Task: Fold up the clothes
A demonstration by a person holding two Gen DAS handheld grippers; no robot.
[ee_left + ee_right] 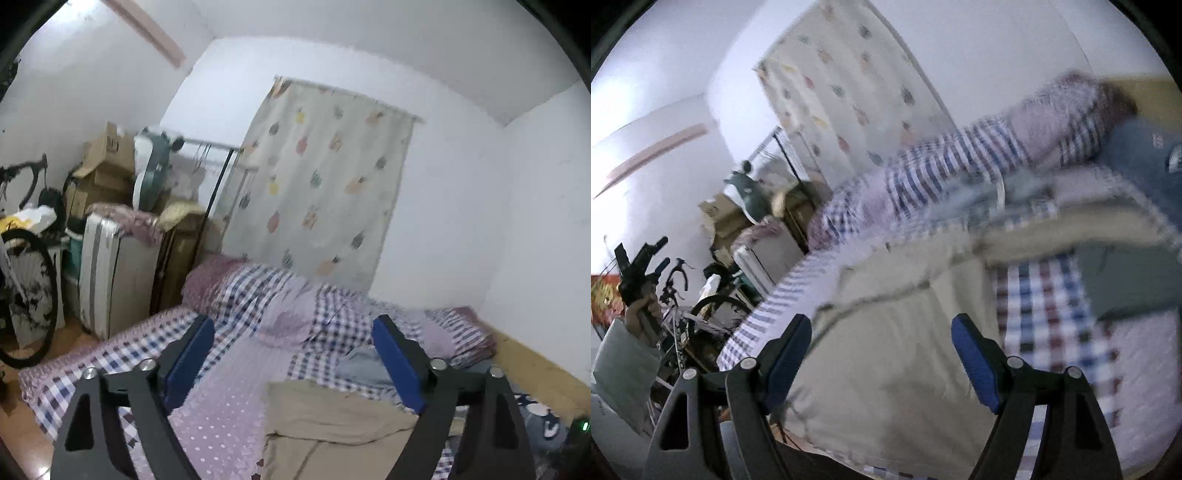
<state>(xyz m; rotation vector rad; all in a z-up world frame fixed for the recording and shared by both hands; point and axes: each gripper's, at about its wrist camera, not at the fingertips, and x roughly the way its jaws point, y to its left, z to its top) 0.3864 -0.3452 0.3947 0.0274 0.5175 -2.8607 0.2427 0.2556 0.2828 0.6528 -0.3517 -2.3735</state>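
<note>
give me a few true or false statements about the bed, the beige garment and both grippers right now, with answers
1. The left gripper is open, with nothing between its fingers. True.
2. The beige garment lies on the bed. True.
3. The right gripper is shut on the beige garment. False: its fingers stand wide apart above the garment, gripping nothing.
4. The curtain behind the bed is plain dark blue. False: it is pale with a coloured fruit-like print.
5. A bicycle wheel stands on the floor beside the bed. True.
6. The bed cover is solid white. False: it is a patchwork of checks and dotted lilac.
</note>
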